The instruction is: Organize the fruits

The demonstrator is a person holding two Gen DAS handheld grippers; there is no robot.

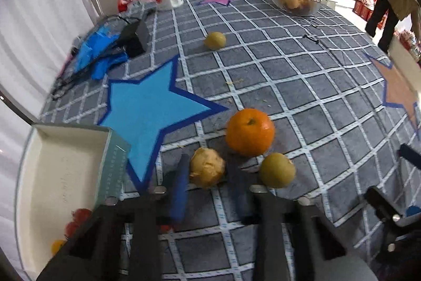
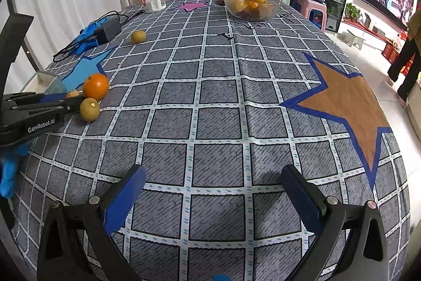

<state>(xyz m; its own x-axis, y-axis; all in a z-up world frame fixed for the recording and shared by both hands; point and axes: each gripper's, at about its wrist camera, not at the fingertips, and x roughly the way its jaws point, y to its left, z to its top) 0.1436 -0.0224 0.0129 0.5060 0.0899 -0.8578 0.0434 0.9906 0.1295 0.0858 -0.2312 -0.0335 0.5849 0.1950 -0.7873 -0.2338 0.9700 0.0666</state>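
Peeled fruit (image 1: pixel 207 167), pale yellow and ragged, is sitting on the checked cloth (image 1: pixel 289 86) beside the orange (image 1: pixel 250 131); my left gripper (image 1: pixel 208 188) is pinching it between blue pads. My right gripper (image 2: pixel 213 191) is hanging wide, holding nothing.

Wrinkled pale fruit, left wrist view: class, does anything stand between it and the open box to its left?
Nothing visible does. The wrinkled pale fruit sits between the fingers of the left gripper; toward the box lies only cloth and the blue star. The orange and greenish fruit lie on the other side.
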